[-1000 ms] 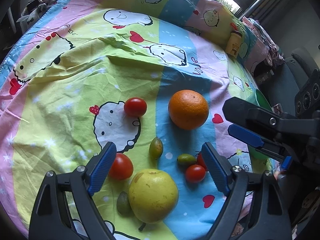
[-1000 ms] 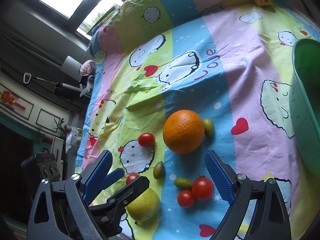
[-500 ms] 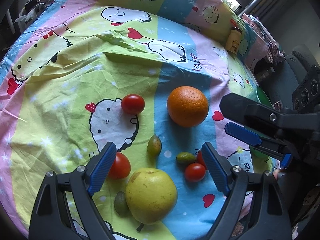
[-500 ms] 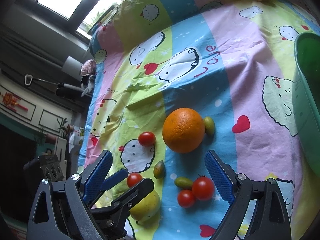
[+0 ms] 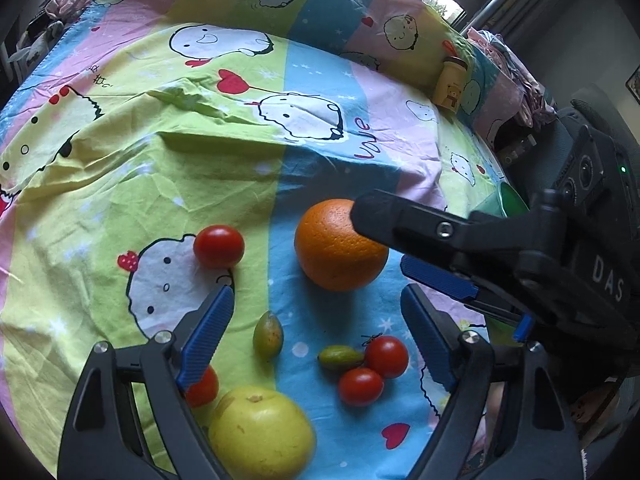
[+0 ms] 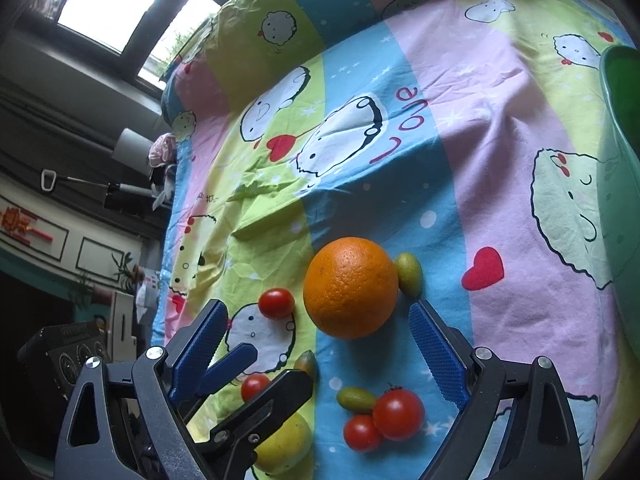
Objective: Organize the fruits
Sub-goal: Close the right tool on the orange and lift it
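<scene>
Fruit lies on a cartoon-print sheet. An orange sits mid-sheet. Near it lie a yellow-green apple, several small red tomatoes and small green oval fruits. My left gripper is open and empty, low above the fruit in front of the orange. My right gripper is open and empty, its fingers either side of the orange's near edge. It shows at the right of the left wrist view.
A green basin stands at the right edge of the sheet; its rim shows in the left wrist view. A small yellow bottle stands at the far right. The sheet is wrinkled at the left.
Both grippers have moved forward toward the fruit. The right gripper now reaches the orange. The fruit has not moved.
</scene>
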Demonstrator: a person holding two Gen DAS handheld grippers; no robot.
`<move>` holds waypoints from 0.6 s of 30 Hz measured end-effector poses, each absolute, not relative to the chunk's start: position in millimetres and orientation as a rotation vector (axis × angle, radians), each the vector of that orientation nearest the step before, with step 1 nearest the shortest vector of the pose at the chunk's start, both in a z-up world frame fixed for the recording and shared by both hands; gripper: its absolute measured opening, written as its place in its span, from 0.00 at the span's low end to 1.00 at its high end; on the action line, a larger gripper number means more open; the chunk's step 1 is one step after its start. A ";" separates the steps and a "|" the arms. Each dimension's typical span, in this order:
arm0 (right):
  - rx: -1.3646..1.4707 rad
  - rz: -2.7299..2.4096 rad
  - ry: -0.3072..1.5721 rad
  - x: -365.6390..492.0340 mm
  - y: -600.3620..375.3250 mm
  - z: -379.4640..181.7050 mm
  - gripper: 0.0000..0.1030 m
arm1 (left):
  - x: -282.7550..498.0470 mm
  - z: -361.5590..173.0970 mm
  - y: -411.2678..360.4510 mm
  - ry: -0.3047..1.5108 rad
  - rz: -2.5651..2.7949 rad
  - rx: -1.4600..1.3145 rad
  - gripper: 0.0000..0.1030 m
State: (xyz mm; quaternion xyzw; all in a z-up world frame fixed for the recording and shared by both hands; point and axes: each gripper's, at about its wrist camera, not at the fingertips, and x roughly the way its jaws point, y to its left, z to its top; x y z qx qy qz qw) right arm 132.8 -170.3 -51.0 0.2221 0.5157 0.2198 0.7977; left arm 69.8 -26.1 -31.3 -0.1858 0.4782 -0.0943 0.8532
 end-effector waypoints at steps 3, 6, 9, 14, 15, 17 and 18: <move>0.483 0.466 1.121 143.4 -168.3 -56.0 0.85 | 78.8 -31.3 -32.8 0.997 -0.214 -0.387 0.82; 0.479 0.460 1.131 151.3 -167.0 -60.3 0.74 | 86.9 -35.2 -36.4 1.006 -0.213 -0.382 0.79; 0.473 0.454 1.138 157.3 -168.3 -63.4 0.70 | 91.5 -40.6 -36.8 1.022 -0.210 -0.383 0.79; 0.444 0.460 1.132 160.3 -165.2 -64.1 0.68 | 97.3 -46.5 -38.0 1.031 -0.223 -0.388 0.74; 0.443 0.463 1.131 160.9 -165.8 -64.3 0.68 | 98.3 -47.4 -37.7 1.031 -0.229 -0.396 0.72; 0.443 0.468 1.129 160.8 -166.6 -64.4 0.67 | 99.7 -49.6 -37.1 1.034 -0.237 -0.412 0.67; 0.441 0.471 1.130 161.0 -167.0 -64.4 0.67 | 100.8 -51.3 -37.6 1.039 -0.243 -0.418 0.63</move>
